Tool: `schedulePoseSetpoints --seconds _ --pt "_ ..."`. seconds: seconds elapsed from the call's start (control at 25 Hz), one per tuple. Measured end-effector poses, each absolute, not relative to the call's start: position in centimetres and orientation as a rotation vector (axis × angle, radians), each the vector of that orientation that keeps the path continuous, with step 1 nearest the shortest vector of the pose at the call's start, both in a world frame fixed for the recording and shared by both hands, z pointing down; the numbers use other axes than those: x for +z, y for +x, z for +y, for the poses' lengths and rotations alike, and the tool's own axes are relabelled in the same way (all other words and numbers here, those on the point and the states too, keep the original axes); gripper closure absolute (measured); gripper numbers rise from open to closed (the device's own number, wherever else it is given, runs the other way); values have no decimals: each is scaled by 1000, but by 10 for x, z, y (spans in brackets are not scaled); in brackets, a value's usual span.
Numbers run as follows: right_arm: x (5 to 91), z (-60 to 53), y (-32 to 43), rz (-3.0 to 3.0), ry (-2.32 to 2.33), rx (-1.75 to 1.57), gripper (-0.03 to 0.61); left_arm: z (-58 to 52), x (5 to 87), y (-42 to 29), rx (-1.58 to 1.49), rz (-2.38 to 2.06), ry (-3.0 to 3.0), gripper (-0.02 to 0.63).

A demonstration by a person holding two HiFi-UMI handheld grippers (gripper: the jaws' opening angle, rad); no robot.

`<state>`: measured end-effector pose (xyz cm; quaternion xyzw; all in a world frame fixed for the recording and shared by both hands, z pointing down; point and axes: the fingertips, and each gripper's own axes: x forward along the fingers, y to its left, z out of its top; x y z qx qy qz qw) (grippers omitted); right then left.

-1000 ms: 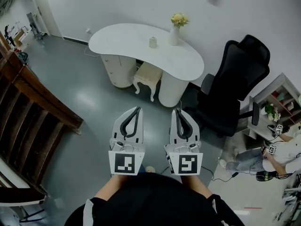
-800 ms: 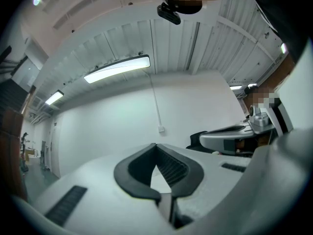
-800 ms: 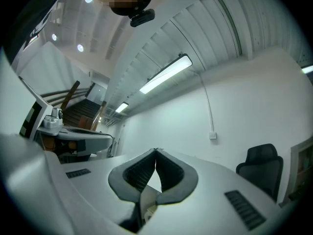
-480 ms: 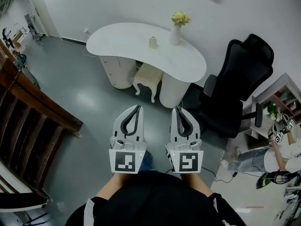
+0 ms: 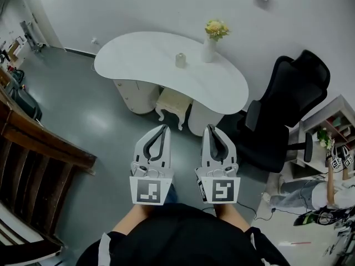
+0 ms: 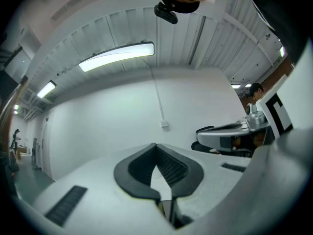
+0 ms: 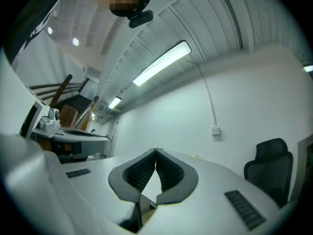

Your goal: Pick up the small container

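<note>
Landmark: the white kidney-shaped table (image 5: 138, 57), seen from above in the head view.
Task's thing: the small container (image 5: 180, 60), pale, stands upright near the middle of the table top, toward its far edge. Nothing touches it.
Vase: a white vase (image 5: 208, 50) holding yellow flowers stands on the table just right of the small container, apart from it.
Stool: a cream stool (image 5: 173, 100) is tucked under the table's near edge.
Chair: a black office chair (image 5: 280, 115) stands beside the table's right end.
Left gripper (image 5: 165, 128): well short of the table's near side, over the grey floor (image 5: 94, 121), pointing toward the table. Its jaws meet tip to tip with nothing between them.
Right gripper (image 5: 208, 128): just beside the left one, equally short of the table. Its jaws are likewise closed and empty.
</note>
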<state>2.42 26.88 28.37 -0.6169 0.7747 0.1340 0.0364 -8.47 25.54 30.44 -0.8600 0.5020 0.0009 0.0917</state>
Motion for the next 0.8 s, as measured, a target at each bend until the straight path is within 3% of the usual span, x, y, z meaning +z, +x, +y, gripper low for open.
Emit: schedulePoseSetpoints --seconds 0.8 --pt "285 137 7 2333 -1997 410 557 119 308 -101 1 1419 -2643 607"
